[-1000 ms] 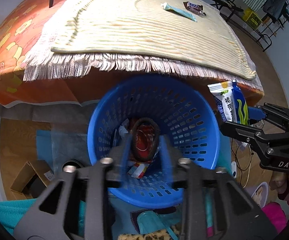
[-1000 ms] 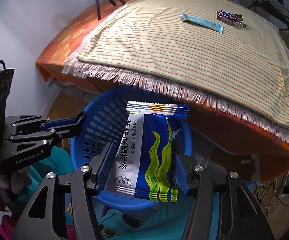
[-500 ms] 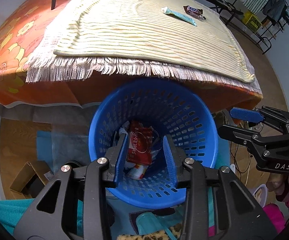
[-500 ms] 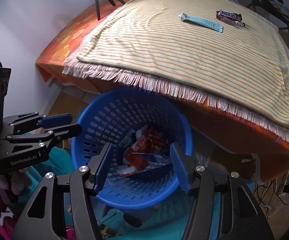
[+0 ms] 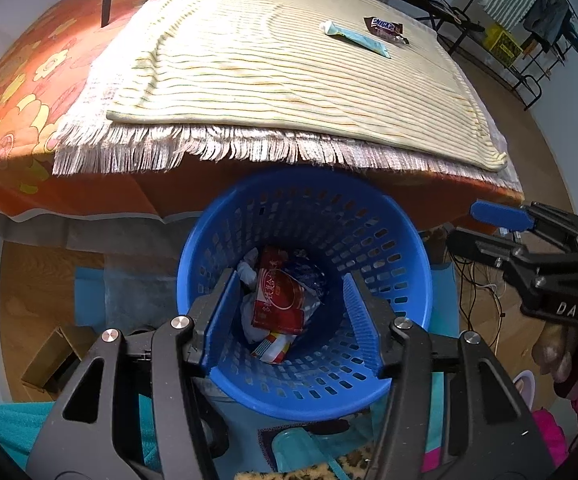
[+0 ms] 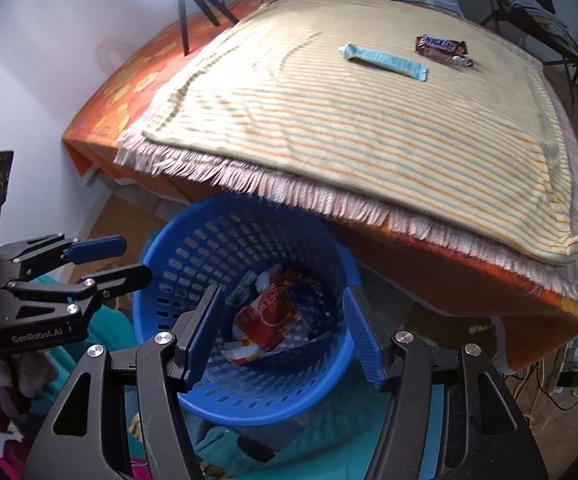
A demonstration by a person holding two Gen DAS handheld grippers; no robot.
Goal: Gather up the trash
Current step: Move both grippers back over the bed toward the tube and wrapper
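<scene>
Ahead of and above the fingers lies a striped, fringed blanket [image 5: 289,80] over an orange flowered bedcover [image 5: 21,92]. Black tripod legs [image 6: 193,4] stand far ahead to the left. Far ahead on the right is a black rack [image 5: 529,40]. Below left on the wooden floor sits a cardboard box [image 5: 57,356]; cables [image 6: 565,372] lie low right.

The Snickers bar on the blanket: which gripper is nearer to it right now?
Right, slightly. The Snickers bar lies at the blanket's far right. Both the right gripper and left gripper hang open over the blue basket, the right one on the bar's side.
</scene>
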